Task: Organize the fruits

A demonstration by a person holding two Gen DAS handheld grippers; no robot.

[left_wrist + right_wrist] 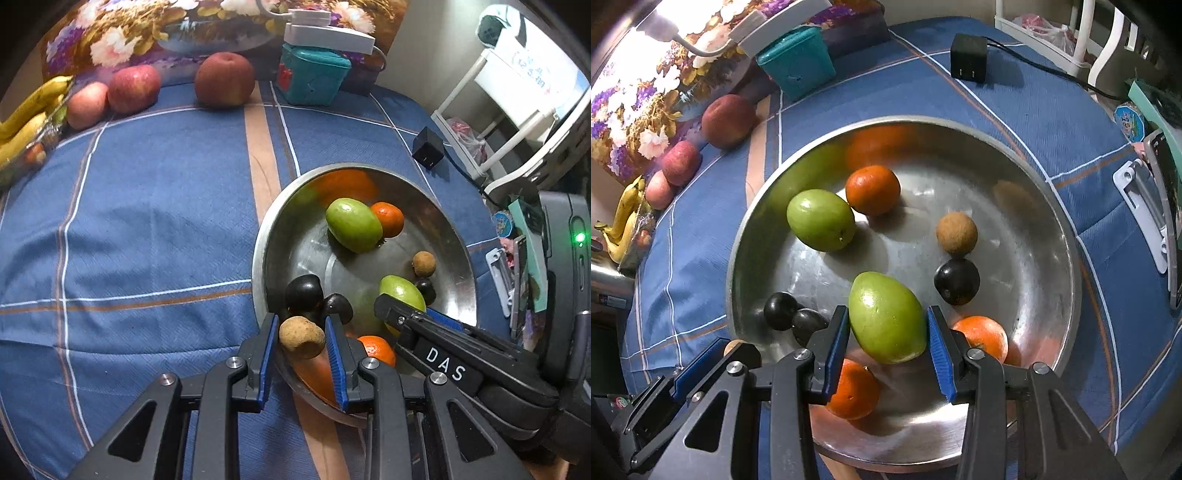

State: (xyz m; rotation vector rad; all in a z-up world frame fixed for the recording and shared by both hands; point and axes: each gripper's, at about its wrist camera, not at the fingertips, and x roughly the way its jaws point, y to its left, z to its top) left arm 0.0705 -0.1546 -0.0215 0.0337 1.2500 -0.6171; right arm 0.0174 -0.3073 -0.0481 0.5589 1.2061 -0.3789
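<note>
**Both grippers loaded over the bowl**

We hold a brown longan (301, 336) pinched in our nearly closed left gripper (301, 341), just above the steel bowl's (1067, 258) near rim. Our right gripper (888, 332) clamps a green fruit (886, 317) sideways, its long axis tilted, over the bowl's middle.

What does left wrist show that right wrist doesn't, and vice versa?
Left wrist only: the small brown fruit in full, clamped between the left gripper pads over the near rim of the bowl; the right wrist view shows just a sliver of it.

Right wrist only: the right gripper pads closed on the green fruit, and the orange below them.

Both: steel bowl, second green fruit, dark fruits, apples, bananas, teal box, black charger.
</note>
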